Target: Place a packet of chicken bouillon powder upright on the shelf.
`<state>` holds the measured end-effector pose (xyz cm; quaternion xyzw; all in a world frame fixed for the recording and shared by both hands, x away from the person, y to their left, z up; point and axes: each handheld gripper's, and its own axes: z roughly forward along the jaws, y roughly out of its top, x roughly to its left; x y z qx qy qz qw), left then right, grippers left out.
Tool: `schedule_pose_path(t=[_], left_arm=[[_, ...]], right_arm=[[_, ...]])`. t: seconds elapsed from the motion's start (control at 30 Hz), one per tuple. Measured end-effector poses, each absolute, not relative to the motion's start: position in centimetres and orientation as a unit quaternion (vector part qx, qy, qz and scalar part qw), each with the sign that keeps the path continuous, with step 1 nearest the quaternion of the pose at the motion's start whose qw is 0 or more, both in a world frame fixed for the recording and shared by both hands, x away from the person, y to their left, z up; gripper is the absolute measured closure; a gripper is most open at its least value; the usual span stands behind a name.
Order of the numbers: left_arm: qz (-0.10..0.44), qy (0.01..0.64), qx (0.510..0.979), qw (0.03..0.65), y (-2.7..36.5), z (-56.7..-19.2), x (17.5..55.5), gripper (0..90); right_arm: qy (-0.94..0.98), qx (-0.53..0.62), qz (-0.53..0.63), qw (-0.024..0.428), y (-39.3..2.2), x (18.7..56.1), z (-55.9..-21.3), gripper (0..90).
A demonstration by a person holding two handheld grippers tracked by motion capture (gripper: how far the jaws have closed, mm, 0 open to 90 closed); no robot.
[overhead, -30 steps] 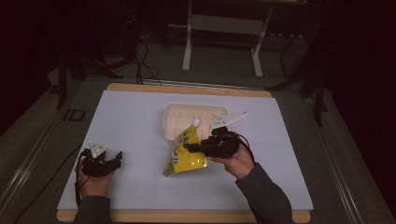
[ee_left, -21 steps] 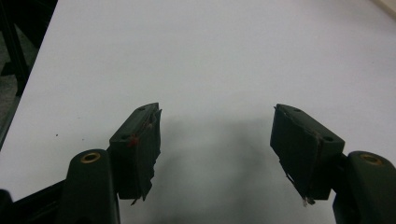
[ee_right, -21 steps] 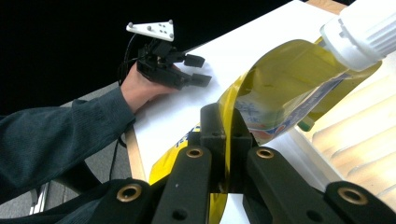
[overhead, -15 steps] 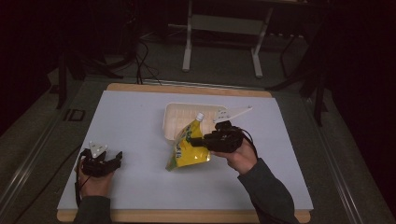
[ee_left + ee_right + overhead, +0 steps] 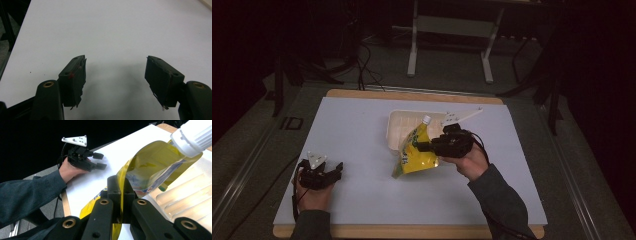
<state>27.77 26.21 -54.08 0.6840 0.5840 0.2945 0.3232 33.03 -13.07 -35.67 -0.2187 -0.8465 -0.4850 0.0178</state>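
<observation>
A yellow spouted pouch (image 5: 416,150) with a white cap (image 5: 426,120) hangs tilted in the air, its cap end over the near edge of a white ribbed tray (image 5: 398,125). My right gripper (image 5: 428,146) is shut on the pouch's edge; in the right gripper view the black jaws pinch the yellow film (image 5: 121,195) and the cap (image 5: 193,135) points to the upper right. My left gripper (image 5: 336,170) rests on the white mat at the front left, held by a hand, open with nothing between its pads (image 5: 73,80). It also appears in the right gripper view, left gripper (image 5: 101,161), jaws apart.
The white mat (image 5: 362,130) lies on a wooden board (image 5: 412,96) whose edge shows at the back and front. Dark floor, cables and a metal stand's legs (image 5: 412,60) lie beyond the board. A dark sleeve (image 5: 499,200) comes in from the front right.
My right gripper has lifted the pouch and carried it back and to the right, so its cap end now hangs over the tray's near edge. The left gripper has stayed in place.
</observation>
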Motion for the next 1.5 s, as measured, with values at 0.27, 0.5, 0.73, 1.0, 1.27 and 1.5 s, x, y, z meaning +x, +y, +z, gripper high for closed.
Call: schedule_pose_path(t=[0.27, 0.5, 0.73, 1.0, 1.27, 1.5], left_arm=[[0.294, 0.584, 0.684, 0.324, 26.2, -54.1, 27.8, 33.0], [0.294, 0.584, 0.684, 0.323, 26.2, -54.1, 27.8, 33.0], [0.294, 0.584, 0.684, 0.325, 26.2, -54.1, 27.8, 32.9], [0.293, 0.584, 0.683, 0.325, 26.3, -54.1, 27.8, 32.9], [0.293, 0.584, 0.683, 0.326, 26.3, -54.1, 27.8, 32.9], [0.293, 0.584, 0.683, 0.326, 26.3, -54.1, 27.8, 32.8]], right_arm=[[-0.853, -0.217, -0.475, 0.012, -12.6, 33.8, -35.5, 89.9], [-0.857, -0.220, -0.465, 0.007, -12.3, 34.5, -35.5, 89.9], [-0.863, -0.223, -0.452, -0.001, -11.8, 35.3, -35.7, 89.9], [-0.862, -0.226, -0.453, -0.004, -11.4, 36.1, -35.7, 89.9], [-0.862, -0.233, -0.449, -0.005, -11.0, 36.9, -35.5, 89.9], [-0.866, -0.234, -0.441, -0.011, -10.6, 37.4, -35.5, 89.9]])
